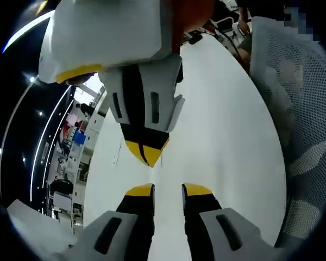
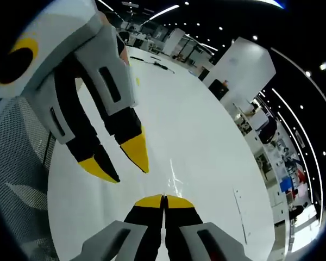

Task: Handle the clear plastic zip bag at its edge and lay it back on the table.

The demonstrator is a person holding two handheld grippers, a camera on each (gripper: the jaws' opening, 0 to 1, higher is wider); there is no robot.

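Left gripper (image 1: 168,190) is parted above the white table (image 1: 228,141). Right gripper (image 2: 163,199) is pressed together; the clear zip bag (image 2: 175,182) lies faintly just ahead of its tips.

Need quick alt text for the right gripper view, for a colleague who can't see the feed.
The right gripper, jaws shut with yellow tips together, points over a white table. A faint clear plastic bag edge shows just past its tips. The left gripper reaches in from the upper left, jaws apart.
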